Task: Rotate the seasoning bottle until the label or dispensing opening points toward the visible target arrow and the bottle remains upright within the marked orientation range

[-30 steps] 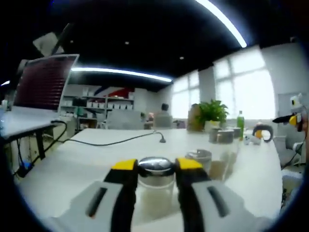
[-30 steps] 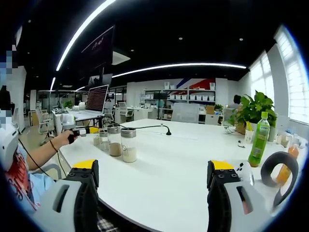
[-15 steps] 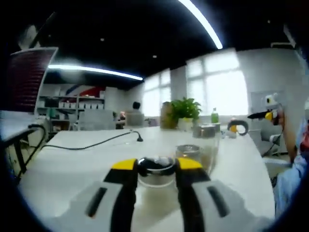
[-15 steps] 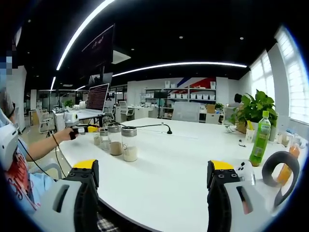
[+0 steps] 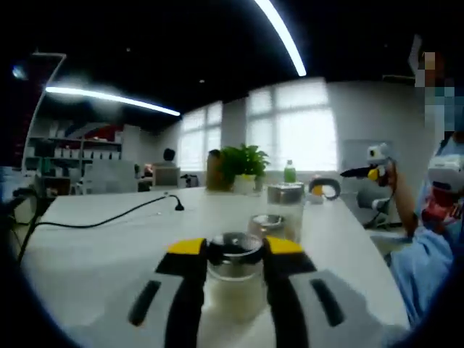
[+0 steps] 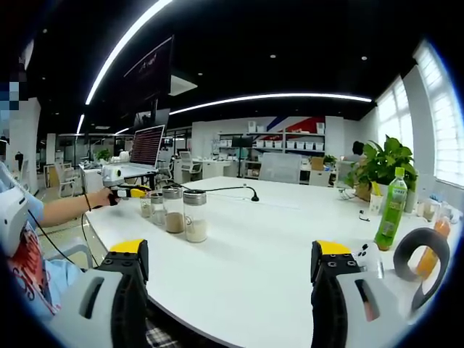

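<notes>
While my left gripper point(image 5: 233, 254) clamps its yellow-tipped jaws on the clear glass seasoning bottle with a shiny metal lid point(image 5: 234, 272), holding it upright on the white table point(image 5: 94, 246), the left gripper view is soft and blurred. Just beyond stand two more glass jars point(image 5: 285, 206), their contents unclear. From the right gripper view, my right gripper point(image 6: 230, 272) has its jaws wide apart over bare tabletop, three jars point(image 6: 193, 216) well ahead to its left, a green plastic bottle point(image 6: 391, 209) ahead right.
</notes>
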The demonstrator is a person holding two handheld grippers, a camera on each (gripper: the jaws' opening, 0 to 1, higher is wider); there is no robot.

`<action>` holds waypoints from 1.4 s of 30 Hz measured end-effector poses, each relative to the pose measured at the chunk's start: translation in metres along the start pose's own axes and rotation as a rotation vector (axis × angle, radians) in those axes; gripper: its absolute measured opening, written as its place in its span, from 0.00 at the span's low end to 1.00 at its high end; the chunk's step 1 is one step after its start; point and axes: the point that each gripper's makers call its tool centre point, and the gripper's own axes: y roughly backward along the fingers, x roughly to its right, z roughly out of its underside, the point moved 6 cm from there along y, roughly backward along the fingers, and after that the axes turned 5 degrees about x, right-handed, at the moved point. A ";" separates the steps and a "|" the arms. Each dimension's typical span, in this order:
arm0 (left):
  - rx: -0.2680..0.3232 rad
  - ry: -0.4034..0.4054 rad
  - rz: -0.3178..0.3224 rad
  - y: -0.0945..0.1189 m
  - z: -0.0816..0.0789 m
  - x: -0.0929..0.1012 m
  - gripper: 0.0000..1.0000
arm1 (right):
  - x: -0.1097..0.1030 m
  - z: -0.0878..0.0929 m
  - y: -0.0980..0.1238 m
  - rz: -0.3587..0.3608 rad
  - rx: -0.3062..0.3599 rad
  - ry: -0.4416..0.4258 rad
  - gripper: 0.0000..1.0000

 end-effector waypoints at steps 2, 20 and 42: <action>-0.008 0.001 0.025 0.000 0.000 -0.001 0.32 | 0.001 0.000 0.000 0.003 0.001 0.000 0.96; -0.039 0.000 0.208 -0.006 0.001 0.005 0.32 | 0.000 -0.001 0.005 0.003 0.011 0.005 0.95; -0.059 0.005 0.156 0.000 -0.017 0.006 0.72 | 0.003 0.002 0.003 0.004 0.002 -0.004 0.95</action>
